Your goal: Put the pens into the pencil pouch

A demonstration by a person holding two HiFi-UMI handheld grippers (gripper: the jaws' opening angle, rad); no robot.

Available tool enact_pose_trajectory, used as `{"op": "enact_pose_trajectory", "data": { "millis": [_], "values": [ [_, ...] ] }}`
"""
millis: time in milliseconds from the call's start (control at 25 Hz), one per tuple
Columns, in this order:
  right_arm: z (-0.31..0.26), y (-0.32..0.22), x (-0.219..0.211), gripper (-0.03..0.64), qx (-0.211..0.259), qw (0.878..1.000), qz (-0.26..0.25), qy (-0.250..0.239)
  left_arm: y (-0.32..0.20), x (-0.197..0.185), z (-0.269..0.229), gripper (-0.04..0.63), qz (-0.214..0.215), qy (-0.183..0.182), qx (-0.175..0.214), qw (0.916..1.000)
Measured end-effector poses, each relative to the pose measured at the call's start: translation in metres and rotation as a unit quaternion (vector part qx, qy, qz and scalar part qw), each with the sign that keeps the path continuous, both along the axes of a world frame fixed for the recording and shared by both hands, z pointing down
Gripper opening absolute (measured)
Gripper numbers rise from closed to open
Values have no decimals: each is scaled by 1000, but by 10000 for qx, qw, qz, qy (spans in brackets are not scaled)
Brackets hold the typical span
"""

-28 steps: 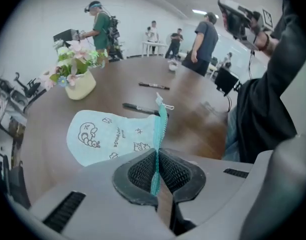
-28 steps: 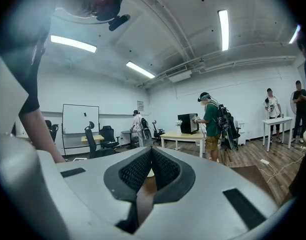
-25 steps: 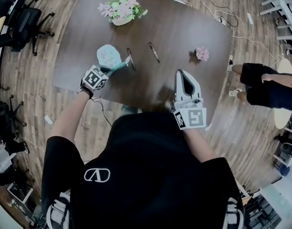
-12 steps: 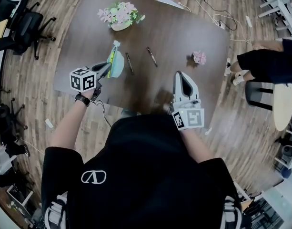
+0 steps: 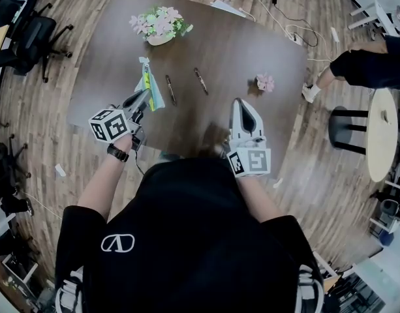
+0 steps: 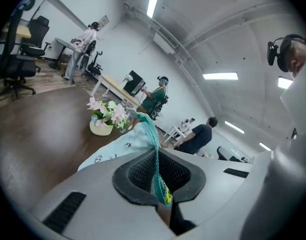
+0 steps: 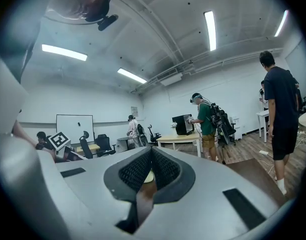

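Up at your left gripper (image 5: 145,98), the ribbed black pads pinch the teal zipper edge of the pale, soft fabric pencil pouch (image 5: 149,82) over the left part of the dark wooden table (image 5: 252,51). The pouch shows only edge-on from the head view and is partly cut off behind the grey jaw in the left gripper view, so you can't tell whether its mouth is open. Your right gripper (image 5: 239,104) sits at the near edge, jaws pressed together on nothing, while the slim left pen (image 5: 170,90) and right pen (image 5: 200,81) lie on the wood just right of the pouch, too small to show caps.
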State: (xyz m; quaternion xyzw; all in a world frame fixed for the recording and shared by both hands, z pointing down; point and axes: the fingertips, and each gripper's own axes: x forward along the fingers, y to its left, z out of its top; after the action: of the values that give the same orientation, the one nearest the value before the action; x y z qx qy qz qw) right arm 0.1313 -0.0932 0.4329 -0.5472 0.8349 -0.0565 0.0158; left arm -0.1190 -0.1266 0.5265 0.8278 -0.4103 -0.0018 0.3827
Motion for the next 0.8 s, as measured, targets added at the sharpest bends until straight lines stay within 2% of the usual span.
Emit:
{"op": "enact_pose_trajectory", "data": {
  "millis": [200,440,600,640,680,800],
  "values": [
    [-1,1,-3,0,32,10000,-14,-45,10,11,-11,9,-271,339,-6,9991],
    [-5,-5,-13,0,91,9999,-68,2,19,23,-15,11,-298,354,-55,9989],
    [-8,-16,-20,0,285,9989,-63,374,24,33,-15,9,-273,300,-96,9991],
    [-9,-20,-23,122,383,9981,-45,488,24,35,-14,9,-273,291,-102,9991],
    [-11,-23,-26,335,489,9971,-22,582,25,36,-14,11,-276,291,-109,9991],
    [-11,-30,-36,350,598,9949,-41,814,26,39,-15,9,-281,296,-107,9991]
  ]
}}
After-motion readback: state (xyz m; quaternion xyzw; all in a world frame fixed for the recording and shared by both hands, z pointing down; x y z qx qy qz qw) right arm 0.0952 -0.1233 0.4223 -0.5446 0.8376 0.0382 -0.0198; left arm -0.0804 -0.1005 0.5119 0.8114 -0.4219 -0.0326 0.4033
